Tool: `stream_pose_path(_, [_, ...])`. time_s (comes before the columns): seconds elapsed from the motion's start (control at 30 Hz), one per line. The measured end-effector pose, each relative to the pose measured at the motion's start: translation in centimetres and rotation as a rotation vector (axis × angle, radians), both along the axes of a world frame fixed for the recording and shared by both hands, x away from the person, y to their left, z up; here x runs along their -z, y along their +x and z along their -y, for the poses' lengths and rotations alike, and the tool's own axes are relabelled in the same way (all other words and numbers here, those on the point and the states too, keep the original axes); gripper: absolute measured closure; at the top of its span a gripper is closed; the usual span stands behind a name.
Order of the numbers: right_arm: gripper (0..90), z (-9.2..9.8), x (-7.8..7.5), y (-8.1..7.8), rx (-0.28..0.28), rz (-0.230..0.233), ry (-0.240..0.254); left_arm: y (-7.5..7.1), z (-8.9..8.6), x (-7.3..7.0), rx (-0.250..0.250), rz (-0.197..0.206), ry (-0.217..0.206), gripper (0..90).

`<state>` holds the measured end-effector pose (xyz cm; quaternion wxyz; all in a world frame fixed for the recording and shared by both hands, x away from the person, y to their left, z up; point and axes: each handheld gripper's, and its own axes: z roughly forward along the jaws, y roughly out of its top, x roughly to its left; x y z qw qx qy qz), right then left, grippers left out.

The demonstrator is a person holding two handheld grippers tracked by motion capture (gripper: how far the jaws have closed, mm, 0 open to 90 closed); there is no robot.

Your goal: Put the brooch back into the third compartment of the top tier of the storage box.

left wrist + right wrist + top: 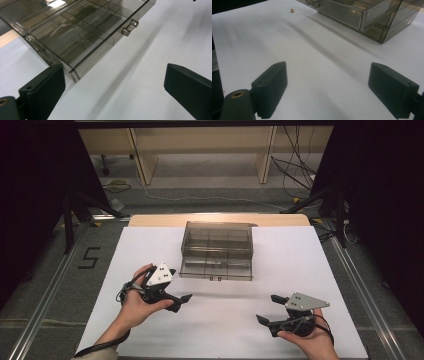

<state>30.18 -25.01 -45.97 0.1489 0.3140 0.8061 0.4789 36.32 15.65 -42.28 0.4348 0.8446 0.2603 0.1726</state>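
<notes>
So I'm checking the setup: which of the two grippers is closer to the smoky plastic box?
The left gripper, held just off the box near its front left corner. The right gripper sits farther back, toward the table's near edge.

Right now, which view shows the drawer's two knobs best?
The left gripper view: the two knobs stand close and sharp on the drawer front. The high view shows them as tiny specks; the right gripper view catches them blurred at its top edge.

Your desk (150, 255) is covered by a white sheet. Ahead of both tongs, nearer your left tongs (181, 285), a smoky clear compartment box (216, 249) rests on it. Beyond your right tongs (327, 87) lies a tiny tan bit (292, 10), near the box.
</notes>
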Motion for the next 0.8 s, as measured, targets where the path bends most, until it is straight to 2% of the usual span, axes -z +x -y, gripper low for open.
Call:
stream_pose_path(0.3, [16.3, 0.2, -0.1, -0.1, 0.006, 0.002, -0.002, 0.2, -2.2, 0.4, -0.046, -0.025, 0.013, 4.9])
stream_pose_path(0.53, [16.3, 0.1, -0.1, -0.1, 0.010, 0.001, -0.002, 0.6, -3.0, 0.9, -0.065, -0.058, 0.030, 5.8])
stream_pose_path(0.8, [16.3, 0.2, -0.1, -0.1, 0.009, -0.001, -0.003, 1.5, -4.3, 1.3, -0.119, -0.074, 0.010, 8.0])
